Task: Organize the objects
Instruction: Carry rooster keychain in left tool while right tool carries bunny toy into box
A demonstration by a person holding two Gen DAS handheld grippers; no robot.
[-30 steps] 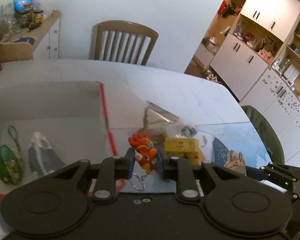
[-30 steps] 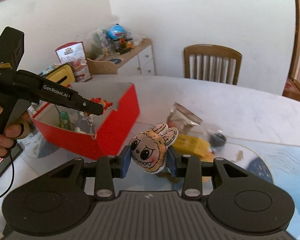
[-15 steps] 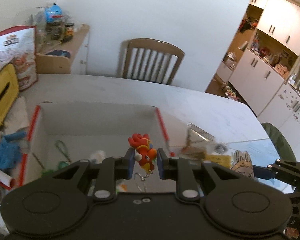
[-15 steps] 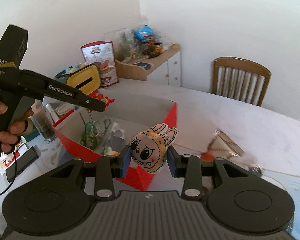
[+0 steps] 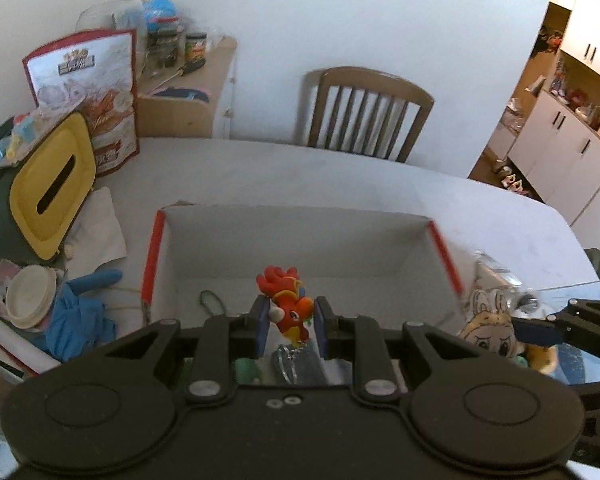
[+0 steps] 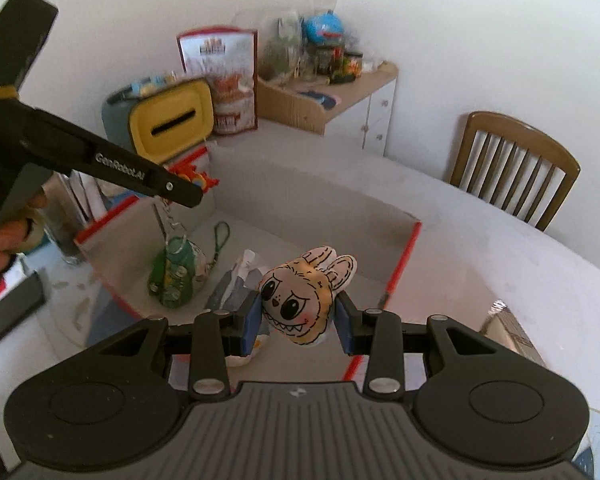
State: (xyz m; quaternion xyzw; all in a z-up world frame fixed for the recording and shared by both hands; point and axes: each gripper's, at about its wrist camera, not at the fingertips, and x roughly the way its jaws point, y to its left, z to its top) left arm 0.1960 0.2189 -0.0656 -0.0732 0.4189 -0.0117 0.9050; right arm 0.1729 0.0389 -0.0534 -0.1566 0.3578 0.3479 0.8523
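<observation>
My left gripper (image 5: 288, 326) is shut on a red rooster keychain (image 5: 288, 306), whose metal ring dangles below, above the open red box (image 5: 153, 256). In the right wrist view the left gripper (image 6: 198, 190) hovers over the box's left side, keychain chain hanging down. My right gripper (image 6: 298, 318) is shut on a tan bunny-eared monster toy (image 6: 304, 292), held over the box's near right part (image 6: 400, 264). That toy (image 5: 486, 330) shows at the right in the left wrist view. Inside the box lie a green pouch (image 6: 176, 276) and a grey packet (image 6: 234, 284).
A yellow tissue box (image 5: 50, 188), a printed red-edged bag (image 5: 86, 92), a blue cloth toy (image 5: 76, 312) and a lidded cup (image 5: 30, 296) crowd the table left of the box. A wooden chair (image 5: 366, 114) stands behind. A foil packet (image 6: 508, 322) lies right of the box.
Both grippers have travelled left from the loose pile to above the red box, each still holding its toy. The box now fills the middle of both views.
</observation>
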